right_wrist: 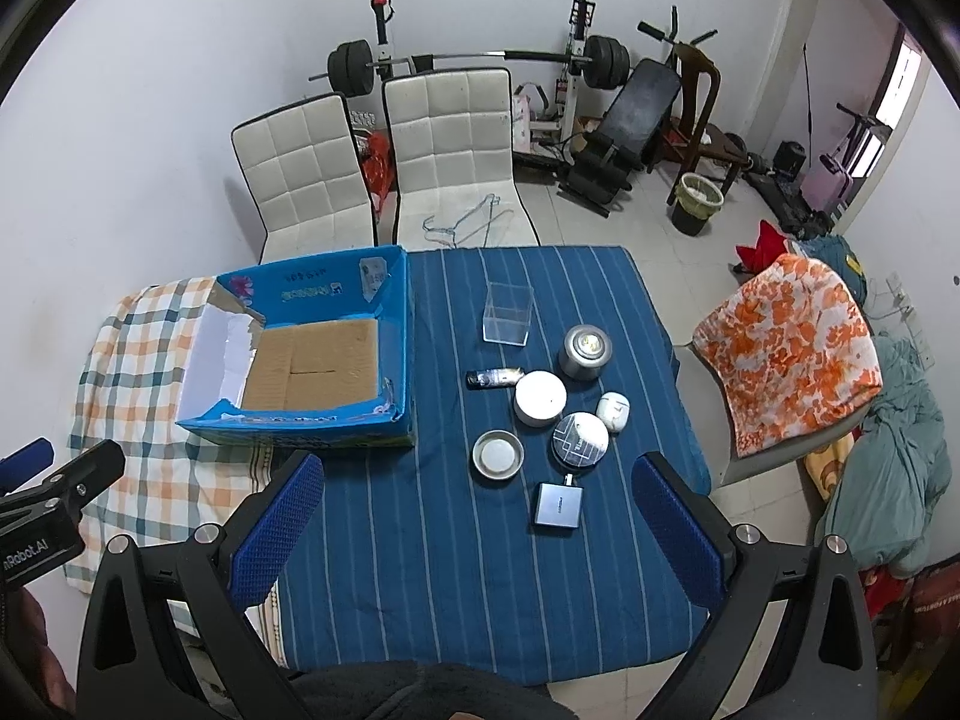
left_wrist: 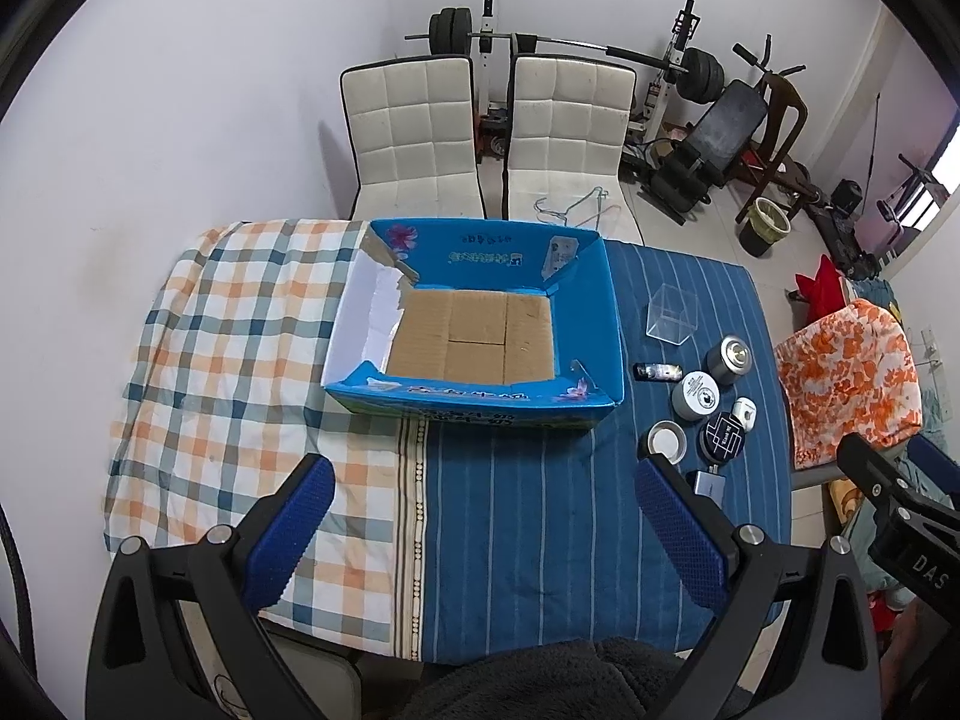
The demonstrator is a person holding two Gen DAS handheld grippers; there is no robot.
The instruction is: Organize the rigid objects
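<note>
Nearest me in both views is a dark fleecy sleeve (right_wrist: 420,690) at the bottom edge, and just beyond it the blue-padded fingers of each tool. My left gripper (left_wrist: 480,516) has its fingers spread wide and holds nothing; it hangs above the near part of the bench (left_wrist: 540,540), facing the open blue box (left_wrist: 474,324), whose cardboard floor is bare. My right gripper (right_wrist: 474,516) is just as wide and just as empty, hovering over the cluster on the striped cloth to the right of the box.

Nothing is packed yet, so every risk lies ahead. The small grey charger (right_wrist: 558,504) lies nearest the right fingers, and close behind it the dark patterned tin (right_wrist: 579,441) is touching the white earbud case (right_wrist: 612,411); coming down wide on any of them, I judge one finger could knock its neighbour away. The shallow metal lid (right_wrist: 497,456) sits low and may slide rather than lift. The clear plastic cube (right_wrist: 509,312), far in the cluster, looks slick and light, so a squeeze off centre could pop it out. The silver canister (right_wrist: 585,353) and the white round jar (right_wrist: 540,399) are curved and could roll from the pads. The small dark bottle (right_wrist: 495,378) lies on its side and may roll. The box's near wall is torn, so a clipped edge might shift it on the soft cloth
</note>
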